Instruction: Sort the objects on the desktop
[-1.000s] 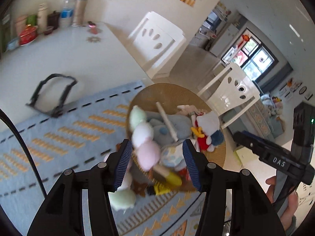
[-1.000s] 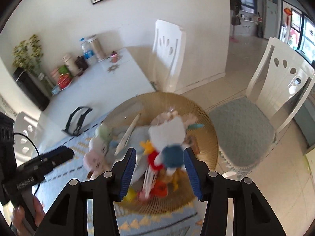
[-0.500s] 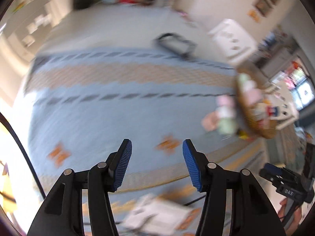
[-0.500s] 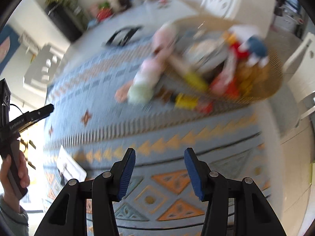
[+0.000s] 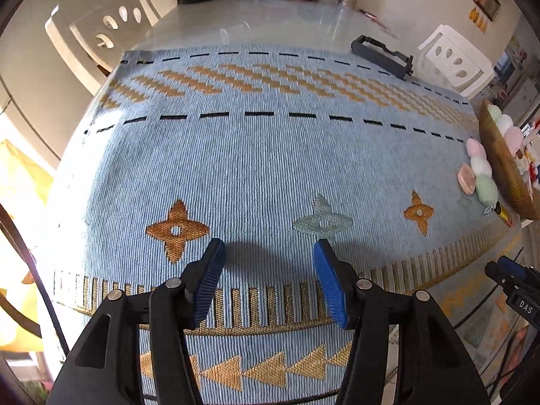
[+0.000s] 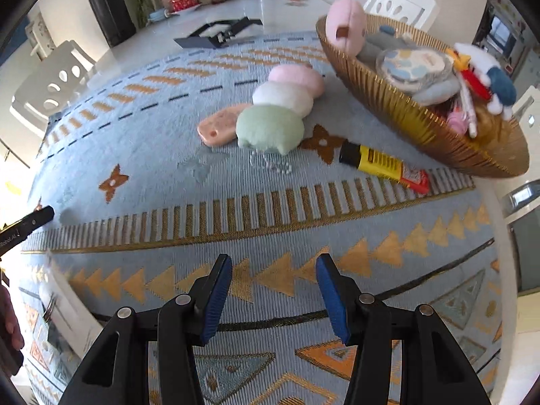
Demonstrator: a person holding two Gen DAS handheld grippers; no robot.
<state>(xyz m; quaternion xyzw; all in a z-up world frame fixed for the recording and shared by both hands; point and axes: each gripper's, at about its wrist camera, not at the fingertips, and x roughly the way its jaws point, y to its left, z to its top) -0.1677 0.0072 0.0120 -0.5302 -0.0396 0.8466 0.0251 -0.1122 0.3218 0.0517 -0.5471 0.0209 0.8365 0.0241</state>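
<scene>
A: So, what do my tools have hold of?

B: Nothing. I see the left gripper [image 5: 268, 253] with its blue pads about halfway apart; the jaws have just been opening a little, with only the blue patterned cloth [image 5: 256, 168] beneath them. My right gripper [image 6: 274, 268] stands about as wide, also empty, pointing down at the cloth's gold triangles.

A: And the things to sort?

B: In my right view, far from the pads, a plush string of pink, white and green balls [image 6: 280, 108] lies on the cloth, its far end up in the basket. A peach-coloured flat piece [image 6: 219, 125] touches the green ball's left side. Just right of the green ball lies a yellow tube [image 6: 381, 163] with a black cap. The gold wicker basket [image 6: 415, 125] sits far right, holding a blue-and-white plush toy [image 6: 489, 74] among other things.

A: Anything farther out?

B: A black frame [image 6: 219, 35] rests at the cloth's far edge.
</scene>
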